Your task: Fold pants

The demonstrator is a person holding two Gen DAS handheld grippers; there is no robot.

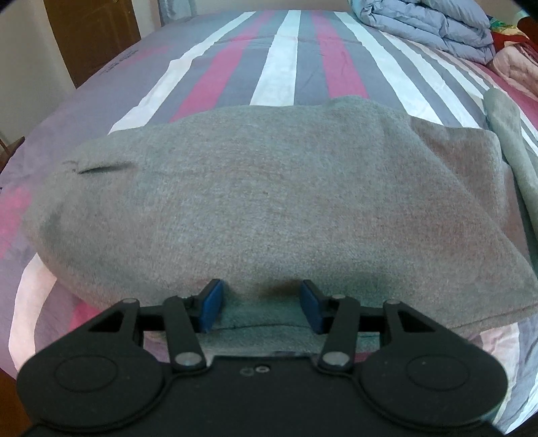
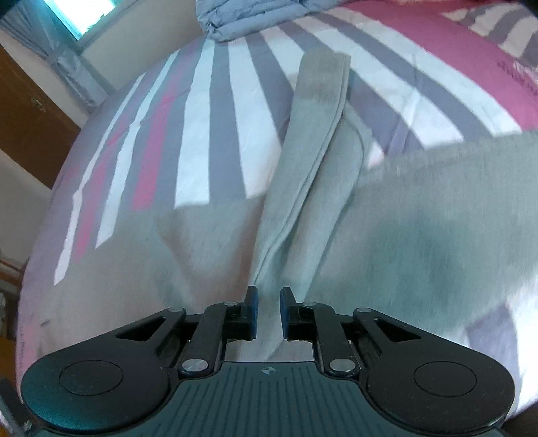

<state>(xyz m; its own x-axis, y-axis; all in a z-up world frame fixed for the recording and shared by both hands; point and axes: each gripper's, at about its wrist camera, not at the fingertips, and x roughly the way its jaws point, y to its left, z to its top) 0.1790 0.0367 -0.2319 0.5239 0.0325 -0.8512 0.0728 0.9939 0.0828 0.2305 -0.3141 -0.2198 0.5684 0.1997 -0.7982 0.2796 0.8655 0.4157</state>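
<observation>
Two views entered, left wrist first.

Left wrist view. Left gripper (image 1: 261,304) pitched down over the near edge of the grey pants (image 1: 269,201). Fingers (image 1: 212,302) set partway apart and clenched on a thick bunch of that hem, cloth filling the whole gap between the blue pads; judged a hold meant to anchor or lift this end for the fold. Garment spread broad across the striped bed (image 1: 285,67), a dark slit like a pocket mouth on its left part. One strip of the same grey cloth (image 1: 511,151) trailed away along the right margin. Folded blue quilt (image 1: 437,30) stacked at the far right corner, well apart from the work. Brown door (image 1: 90,37) beyond the bed.

Right wrist view, blurred. Right gripper (image 2: 268,312) also angled down, over the middle of the pants (image 2: 420,235). Fingers (image 2: 252,312) released, with only a narrow gap and nothing pinched; cloth visible below the gap, not between the pads. Long leg (image 2: 312,127) ran away from the gripper, doubled on itself, over the bed (image 2: 208,134) toward the quilt (image 2: 242,20). Judged partly folded, with the leg not yet brought over the body.
</observation>
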